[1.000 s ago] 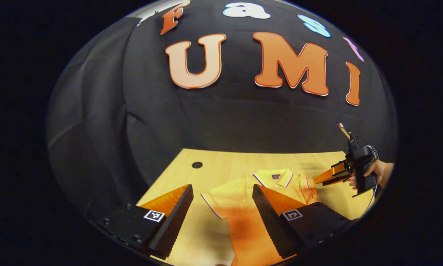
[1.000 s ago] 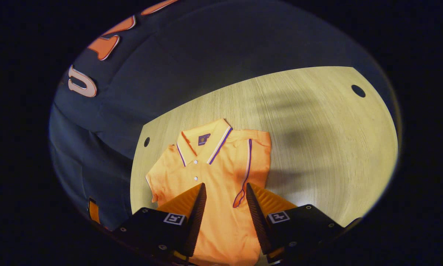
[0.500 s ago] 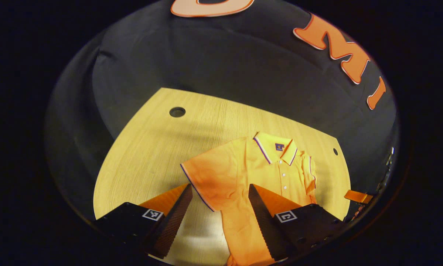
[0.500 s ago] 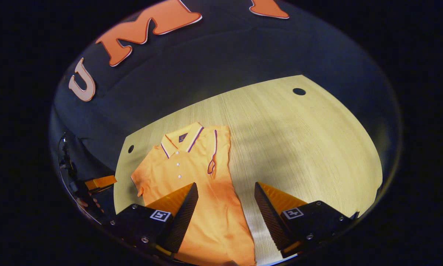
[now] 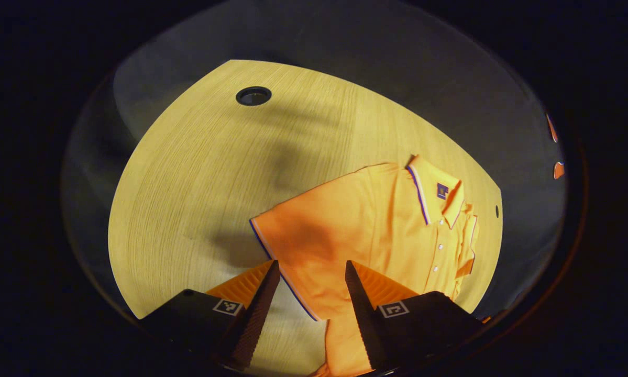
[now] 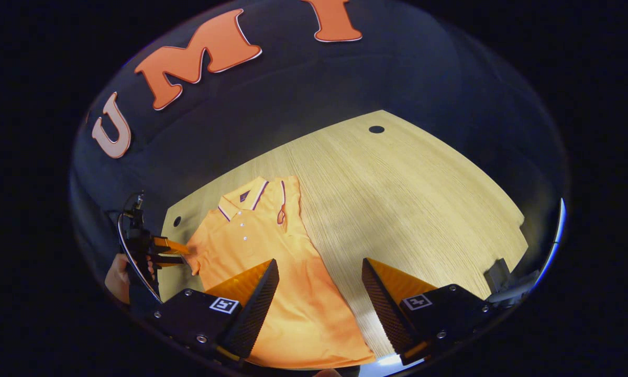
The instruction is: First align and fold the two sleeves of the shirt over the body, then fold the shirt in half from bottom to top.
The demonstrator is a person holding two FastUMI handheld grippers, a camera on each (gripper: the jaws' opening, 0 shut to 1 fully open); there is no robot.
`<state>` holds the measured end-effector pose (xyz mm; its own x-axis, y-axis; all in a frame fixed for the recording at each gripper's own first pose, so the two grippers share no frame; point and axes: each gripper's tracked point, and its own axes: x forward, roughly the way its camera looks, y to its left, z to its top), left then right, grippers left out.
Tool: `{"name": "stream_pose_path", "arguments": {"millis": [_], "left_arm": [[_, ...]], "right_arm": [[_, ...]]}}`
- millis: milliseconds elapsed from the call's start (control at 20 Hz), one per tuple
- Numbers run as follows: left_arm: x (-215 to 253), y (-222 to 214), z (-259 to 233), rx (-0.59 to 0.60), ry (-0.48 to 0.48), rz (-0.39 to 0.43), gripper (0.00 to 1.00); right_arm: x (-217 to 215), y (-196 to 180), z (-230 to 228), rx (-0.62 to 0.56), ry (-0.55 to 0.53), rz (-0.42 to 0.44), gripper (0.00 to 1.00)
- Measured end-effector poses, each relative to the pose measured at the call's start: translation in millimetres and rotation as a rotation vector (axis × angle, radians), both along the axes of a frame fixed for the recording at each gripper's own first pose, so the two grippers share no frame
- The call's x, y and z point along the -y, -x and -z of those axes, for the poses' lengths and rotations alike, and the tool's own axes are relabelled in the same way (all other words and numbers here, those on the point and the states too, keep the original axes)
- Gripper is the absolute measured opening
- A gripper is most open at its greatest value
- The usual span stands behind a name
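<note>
Orange short-sleeved polo shirt (image 5: 376, 230) flat on the pale wooden table (image 5: 198, 173).
Left gripper (image 5: 308, 293) spread wide, its unfolded sleeve edge between the fingers; right gripper (image 6: 319, 293) also spread, above the hem.

No legible text, labels or numbers

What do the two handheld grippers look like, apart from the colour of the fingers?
Each gripper, left gripper and right gripper, has two wedge-shaped fingers with ridged inner faces on black blocks bearing small square black-and-white markers. Seen from the right gripper view, the left one carries a thin looping cable.
</note>
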<state>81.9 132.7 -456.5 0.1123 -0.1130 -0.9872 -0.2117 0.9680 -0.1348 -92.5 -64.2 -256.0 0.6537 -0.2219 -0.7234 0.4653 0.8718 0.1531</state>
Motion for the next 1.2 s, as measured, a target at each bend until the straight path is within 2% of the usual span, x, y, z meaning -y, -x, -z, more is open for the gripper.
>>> {"name": "stream_pose_path", "arguments": {"millis": [50,150,250,300,350,450,500,550,650,700,800,1000,1200], "left_arm": [[-6.8,-2.6,6.8,-0.009,-0.03,-0.004,0.83],[-14.1,5.1,16.2,-0.071,-0.076,-0.012,0.72],[-16.4,0.6,18.3,-0.066,-0.124,0.013,0.66],[-16.2,2.9,19.1,-0.091,-0.156,0.027,0.59],[-14.4,3.2,18.6,-0.104,-0.179,0.044,0.59],[-4.5,-2.8,20.6,-0.091,-0.165,0.06,0.53],[0.6,-4.5,19.9,-0.088,-0.164,0.078,0.22],[1.6,-6.9,18.3,-0.066,-0.152,0.109,0.13],[12.0,-6.9,16.7,-0.05,-0.094,0.117,0.11],[16.5,-7.0,13.5,-0.043,-0.068,0.12,0.05],[25.6,-16.6,2.7,0.014,-0.032,0.139,0.05],[59.6,-44.4,-27.4,0.148,-0.023,0.25,0.05],[100.5,-55.8,-36.8,0.193,0.008,0.339,0.05]], "right_arm": [[1.0,0.8,-1.4,0.004,0.012,0.006,0.97],[0.6,8.1,-6.5,0.013,0.033,0.008,0.97],[-2.9,13.5,-9.5,0.02,0.044,0.004,0.97],[-4.8,16.5,-9.7,0.018,0.047,0.002,0.98],[-7.2,18.9,-9.5,0.017,0.049,-0.003,0.98],[-6.8,20.9,-8.9,0.016,0.049,-0.003,0.97],[-6.2,21.5,-8.3,0.02,0.046,0.004,0.98],[-5.0,21.7,-7.6,0.026,0.04,0.012,0.97],[-3.1,23.6,-5.7,0.032,0.023,0.024,0.98],[-1.4,24.5,-5.1,0.033,0.021,0.026,0.97],[2.5,26.5,-6.4,0.035,0.027,0.032,0.97],[10.6,34.0,-8.1,0.033,0.035,0.04,0.98],[14.7,43.2,-10.9,0.042,0.037,0.055,0.97]]}}
